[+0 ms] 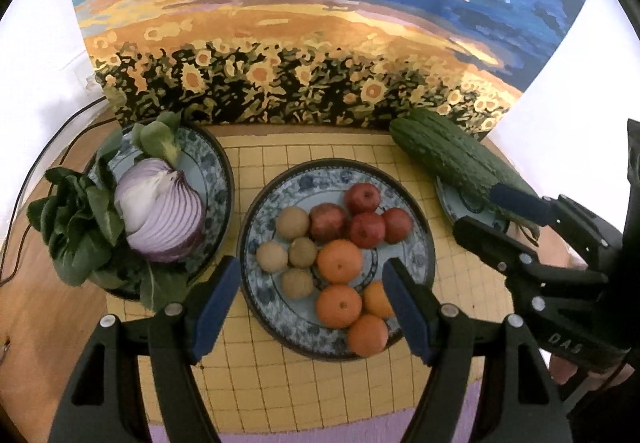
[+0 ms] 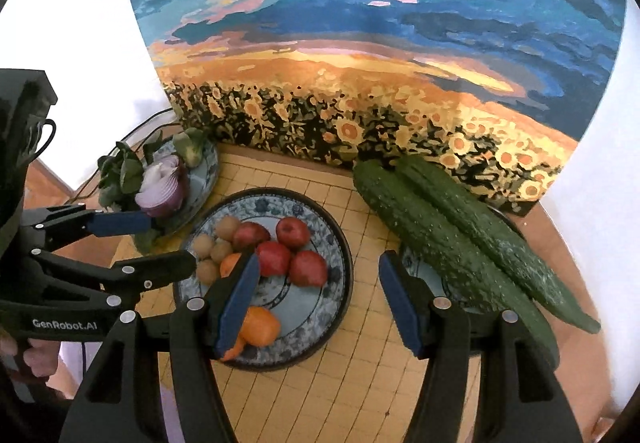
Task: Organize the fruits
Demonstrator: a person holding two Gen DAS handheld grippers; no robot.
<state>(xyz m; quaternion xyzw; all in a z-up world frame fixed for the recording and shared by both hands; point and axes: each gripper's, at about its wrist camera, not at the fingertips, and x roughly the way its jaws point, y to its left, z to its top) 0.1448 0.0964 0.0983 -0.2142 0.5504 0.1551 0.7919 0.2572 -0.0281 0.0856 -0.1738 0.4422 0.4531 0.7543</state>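
Note:
A blue-patterned plate (image 1: 276,307) (image 2: 338,275) sits mid-mat and holds several red apples (image 1: 366,229) (image 2: 294,231), several oranges (image 1: 339,261) (image 2: 260,325) and several small brown round fruits (image 1: 293,223) (image 2: 228,227), grouped by kind. My left gripper (image 1: 310,307) (image 2: 170,243) hovers above the plate's near half, open and empty. My right gripper (image 2: 320,303) (image 1: 478,209) hangs open to the right of it, between the fruit plate and the cucumber plate, with nothing in its jaws.
Two long cucumbers (image 2: 440,235) (image 1: 452,159) lie across a small plate (image 2: 420,275) on the right. The left plate (image 1: 216,179) carries a halved red onion (image 1: 164,211) and leafy greens (image 1: 76,227). A sunflower painting (image 1: 300,43) stands behind the yellow grid mat (image 1: 320,395). A cable (image 1: 40,163) runs at far left.

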